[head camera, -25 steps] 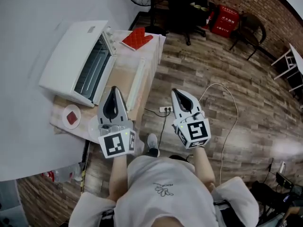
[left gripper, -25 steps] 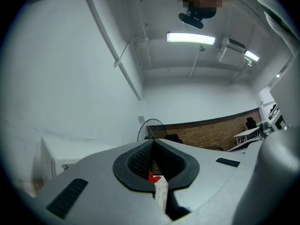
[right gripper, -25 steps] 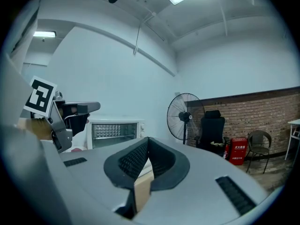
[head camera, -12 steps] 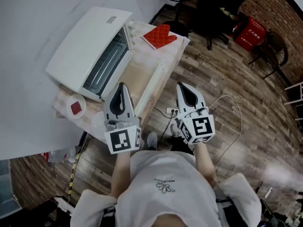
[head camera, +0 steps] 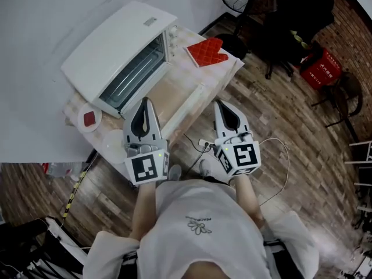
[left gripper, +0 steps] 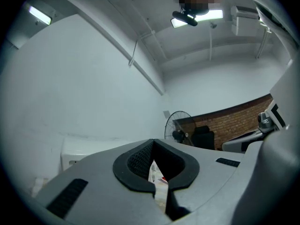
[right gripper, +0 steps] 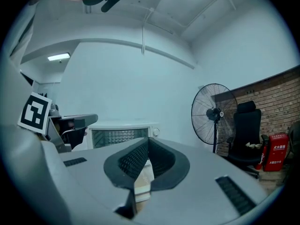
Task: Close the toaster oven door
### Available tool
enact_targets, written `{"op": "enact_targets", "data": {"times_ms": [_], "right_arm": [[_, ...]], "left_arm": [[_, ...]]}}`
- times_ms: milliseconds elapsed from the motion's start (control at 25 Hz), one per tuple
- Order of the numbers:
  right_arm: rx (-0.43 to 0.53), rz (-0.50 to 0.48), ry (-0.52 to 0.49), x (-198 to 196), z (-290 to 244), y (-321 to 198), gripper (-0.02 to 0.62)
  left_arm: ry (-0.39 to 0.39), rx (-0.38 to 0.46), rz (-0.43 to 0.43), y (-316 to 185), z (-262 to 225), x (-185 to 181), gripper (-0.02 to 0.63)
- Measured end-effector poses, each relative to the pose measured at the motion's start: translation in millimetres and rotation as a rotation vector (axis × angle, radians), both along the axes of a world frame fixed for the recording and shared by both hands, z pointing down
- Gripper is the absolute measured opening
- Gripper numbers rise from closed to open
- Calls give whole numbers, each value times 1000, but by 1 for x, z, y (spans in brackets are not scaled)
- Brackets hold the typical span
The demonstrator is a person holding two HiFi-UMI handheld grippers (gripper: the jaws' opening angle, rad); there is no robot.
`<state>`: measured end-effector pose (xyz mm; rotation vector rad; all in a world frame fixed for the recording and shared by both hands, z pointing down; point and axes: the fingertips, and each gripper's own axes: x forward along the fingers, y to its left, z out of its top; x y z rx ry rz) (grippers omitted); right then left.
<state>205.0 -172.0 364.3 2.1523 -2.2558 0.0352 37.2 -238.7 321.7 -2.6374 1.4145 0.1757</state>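
Only in the head view is the white toaster oven seen whole, along the table's wall-side edge, its glass door dropped open. The left gripper and right gripper are held by the near edge above a wood-plank floor, their ribbed jaws pressed together and empty. A brick wall is shown in the right gripper view.

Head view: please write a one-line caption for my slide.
Left gripper and right gripper, both shut and empty, before the open door of the toaster oven.

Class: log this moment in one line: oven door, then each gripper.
door: open, down flat | left gripper: shut, empty | right gripper: shut, empty | task: not done
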Motion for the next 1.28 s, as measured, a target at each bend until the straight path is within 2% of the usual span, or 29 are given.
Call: {"op": "enact_targets", "data": {"times_ms": [360,560,720,960,1280], "right_arm": [[-4,-48,-26,3,5,-3,10],[-8,-99,-101,0,4,-6,11],[-39,-164,-229,-7,11,-9,27],[-107,-240,-470,-13,35,-12,92],[-217,-284,-718,-16,85,-17,95]], "left_arm": [[-8,9,-40,1,-1,1,15],[-13,24,-42,3,-5,-1,15],[-14,31,-47,4,-7,-4,15],[-30,33,-42,10,-5,-7,15],[-41,36,-50,12,-2,-12,17]]}}
